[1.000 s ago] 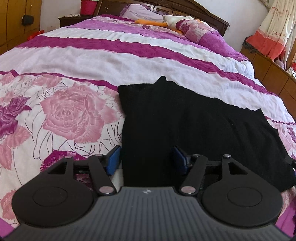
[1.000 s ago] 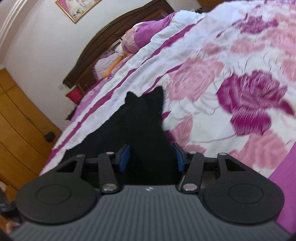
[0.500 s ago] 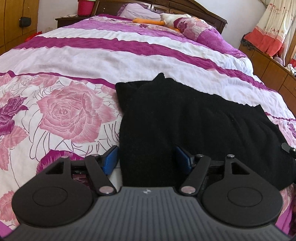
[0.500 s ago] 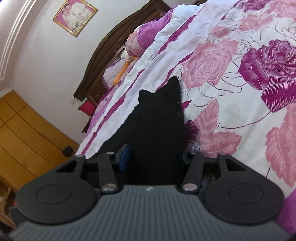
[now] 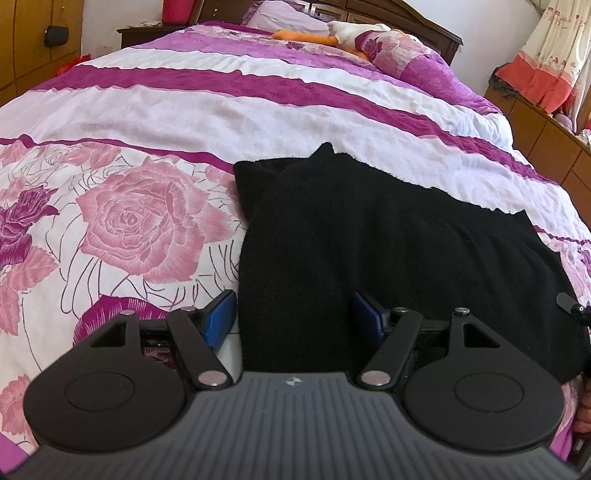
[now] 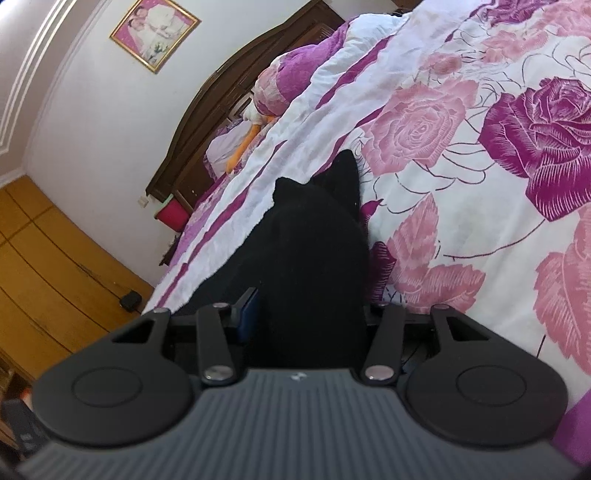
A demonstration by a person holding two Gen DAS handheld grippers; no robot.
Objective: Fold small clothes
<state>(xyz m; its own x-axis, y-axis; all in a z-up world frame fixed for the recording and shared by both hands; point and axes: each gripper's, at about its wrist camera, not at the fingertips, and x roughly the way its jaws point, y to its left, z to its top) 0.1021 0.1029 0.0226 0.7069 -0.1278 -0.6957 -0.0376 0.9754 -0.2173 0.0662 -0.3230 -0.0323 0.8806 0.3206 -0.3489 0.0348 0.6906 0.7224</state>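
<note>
A black knit garment [image 5: 369, 240] lies on the floral bedspread [image 5: 129, 221], partly folded over itself. My left gripper [image 5: 293, 317] is open, its blue pads [image 5: 219, 317] astride the garment's near left edge. In the right wrist view the same garment [image 6: 306, 251] rises between the fingers of my right gripper [image 6: 306, 314], which is open. Its left blue pad [image 6: 249, 314] shows; the cloth hides the right pad. A bit of the right gripper shows at the left view's right edge [image 5: 572, 310].
The bed has pillows [image 5: 399, 48] and an orange and white soft toy [image 5: 325, 35] at the headboard. A wooden wardrobe [image 6: 44, 251] and a nightstand with a red container [image 6: 171, 218] stand on one side, low wooden cabinets [image 5: 546, 125] on the other.
Both grippers have moved forward along the garment's near edge. The right gripper has tilted and come closer, so the cloth now fills the gap between its fingers.
</note>
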